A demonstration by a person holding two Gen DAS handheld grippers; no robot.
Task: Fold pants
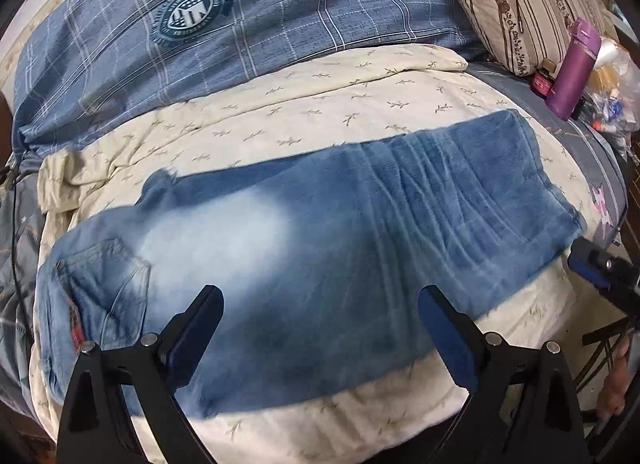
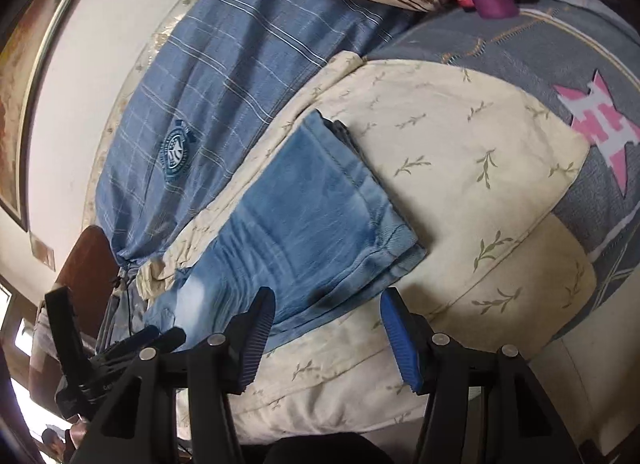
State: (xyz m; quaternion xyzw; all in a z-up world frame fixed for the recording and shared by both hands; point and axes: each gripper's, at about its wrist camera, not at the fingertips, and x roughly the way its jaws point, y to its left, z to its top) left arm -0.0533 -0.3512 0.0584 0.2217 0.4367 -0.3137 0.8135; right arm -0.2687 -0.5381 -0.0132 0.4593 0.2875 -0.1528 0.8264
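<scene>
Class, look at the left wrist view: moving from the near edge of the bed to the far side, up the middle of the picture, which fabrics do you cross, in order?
Cream leaf-print sheet → folded blue jeans → cream sheet again → blue plaid blanket with the round crest.

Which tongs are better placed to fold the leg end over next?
Right. The right tongs are open just off the jeans' leg hems; the left tongs hang open over mid-thigh, nearer the back pocket.
</scene>
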